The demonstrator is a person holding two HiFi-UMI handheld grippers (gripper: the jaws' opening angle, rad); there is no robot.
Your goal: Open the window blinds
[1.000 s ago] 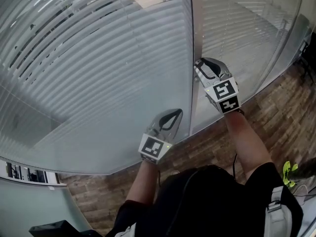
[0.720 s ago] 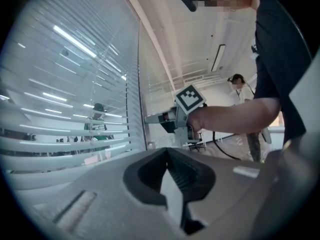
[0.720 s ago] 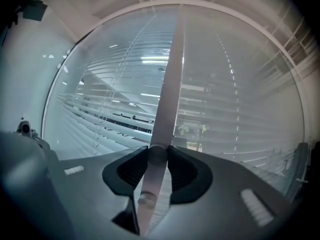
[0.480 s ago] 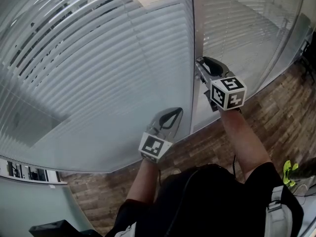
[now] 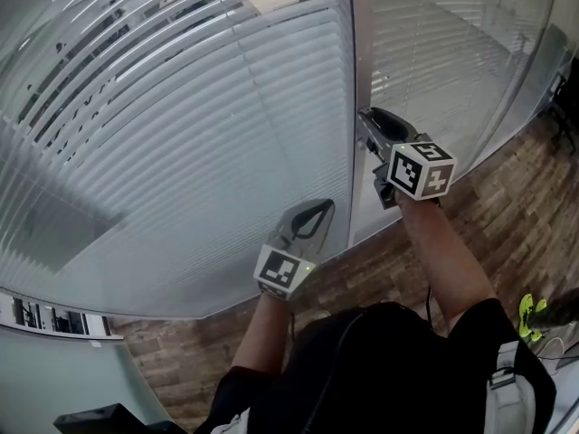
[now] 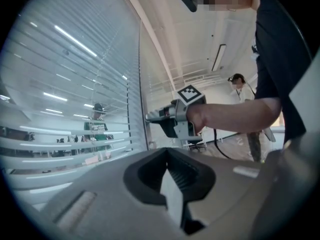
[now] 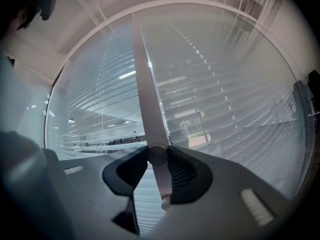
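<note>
Beside blinds (image 5: 181, 152), right tool (image 7: 154, 156) clamping wand (image 7: 145, 99)

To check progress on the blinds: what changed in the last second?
The right gripper, shut on the knob, rolled, and its cube turned with it. The slats at upper left show somewhat wider dark gaps. The left gripper stayed in place, shut.
</note>
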